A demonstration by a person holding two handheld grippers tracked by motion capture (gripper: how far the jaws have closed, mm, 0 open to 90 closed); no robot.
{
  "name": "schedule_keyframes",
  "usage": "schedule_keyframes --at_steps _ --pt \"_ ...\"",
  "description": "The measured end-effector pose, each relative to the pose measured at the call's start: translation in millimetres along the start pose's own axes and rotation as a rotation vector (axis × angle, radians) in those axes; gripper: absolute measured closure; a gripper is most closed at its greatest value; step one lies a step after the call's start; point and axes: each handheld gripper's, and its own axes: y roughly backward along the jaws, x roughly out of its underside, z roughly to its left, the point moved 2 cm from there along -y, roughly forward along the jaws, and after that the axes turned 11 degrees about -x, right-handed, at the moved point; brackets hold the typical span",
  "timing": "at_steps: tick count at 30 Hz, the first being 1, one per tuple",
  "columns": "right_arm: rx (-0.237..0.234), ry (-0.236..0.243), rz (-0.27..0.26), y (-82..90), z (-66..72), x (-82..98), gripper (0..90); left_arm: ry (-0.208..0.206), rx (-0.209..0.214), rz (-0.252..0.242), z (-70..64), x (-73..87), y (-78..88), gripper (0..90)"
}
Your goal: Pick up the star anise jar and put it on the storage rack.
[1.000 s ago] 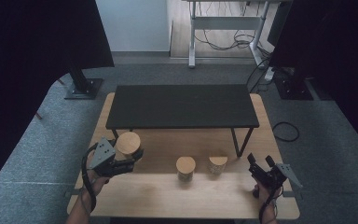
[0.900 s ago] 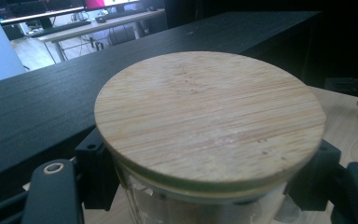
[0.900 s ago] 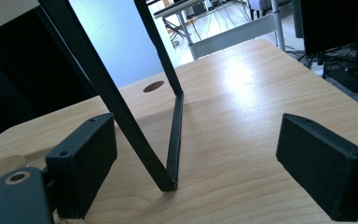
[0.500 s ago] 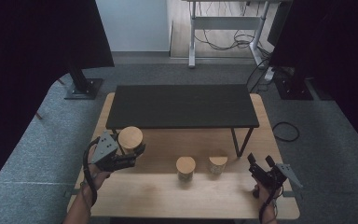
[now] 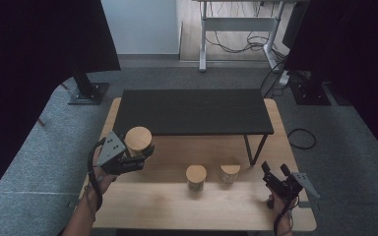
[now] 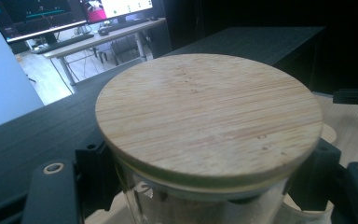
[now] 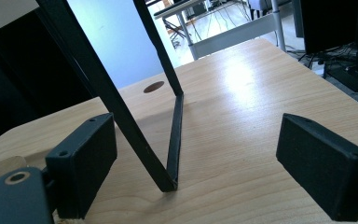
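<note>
Bamboo-lid jar point(image 5: 138, 141) in L jaws; black shelf point(image 5: 192, 111) ahead; R jaws wide.

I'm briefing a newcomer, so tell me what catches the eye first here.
The left gripper holds a glass jar with a round wooden lid above the wooden table's left side. Two smaller lidded jars stand mid-table before a black shelf; the right gripper rests open at the right.

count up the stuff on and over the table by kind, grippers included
jars with wooden lids: 3, one held up, two on the wooden table
black raised shelf: 1
hand-held grippers: 2, left, right
total: 6
</note>
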Motion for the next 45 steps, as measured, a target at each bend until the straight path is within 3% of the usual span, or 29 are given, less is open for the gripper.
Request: schedule_keyframes --at_steps 25,45 --pt "-0.001 -0.004 0.000 -0.1 -0.3 -0.1 11.9 -0.037 0.026 -0.030 7.4 -23.8 -16.8 25.0" --pt "-0.003 -0.013 -0.002 0.1 -1.1 -0.2 11.9 0.010 -0.026 -0.026 23.9 -29.7 -38.2 24.9"
